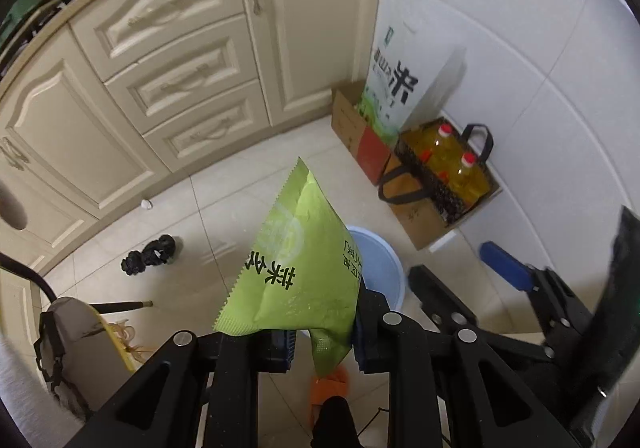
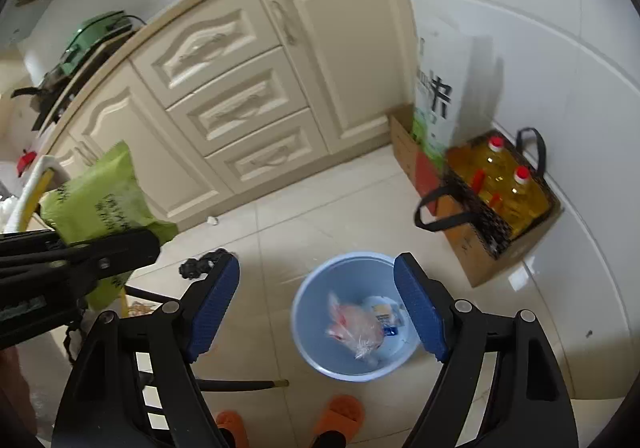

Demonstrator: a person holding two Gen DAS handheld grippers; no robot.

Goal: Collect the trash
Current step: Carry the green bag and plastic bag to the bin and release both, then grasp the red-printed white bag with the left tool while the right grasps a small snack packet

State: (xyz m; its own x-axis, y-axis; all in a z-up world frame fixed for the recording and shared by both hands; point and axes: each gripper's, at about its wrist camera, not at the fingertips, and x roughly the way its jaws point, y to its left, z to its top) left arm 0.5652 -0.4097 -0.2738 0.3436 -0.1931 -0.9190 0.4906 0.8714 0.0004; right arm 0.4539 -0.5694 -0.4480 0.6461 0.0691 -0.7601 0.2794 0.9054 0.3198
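Left wrist view: the left gripper (image 1: 324,336) is holding one green snack wrapper (image 1: 300,260), its jaws clamped on the wrapper's lower edge so that the packet is standing up in front of the lens. Behind the wrapper, part of the blue bin (image 1: 380,268) is showing on the tiled floor. To the far left, one black crumpled scrap (image 1: 150,254) and one small white scrap (image 1: 146,204) are lying on the tiles near the cabinet (image 1: 192,60). At the right edge the right gripper (image 1: 516,272) is entering the view.

Right wrist view: the right gripper (image 2: 316,304) is hanging over the bin (image 2: 308,328) with its jaws apart and gripping nothing. Inside the bin a clear plastic bag (image 2: 356,328) and a small packet (image 2: 386,314) are lying. The wrapper (image 2: 100,204) is being carried at the left, well apart from the bin. Two oil bottles (image 2: 508,184) are standing in a bag at the far right.

Step judged in hand: carrying the wrapper to the bin. The next move is calling for the left gripper to travel right until the wrapper is above the opening, then to release. Two floor scraps are remaining.
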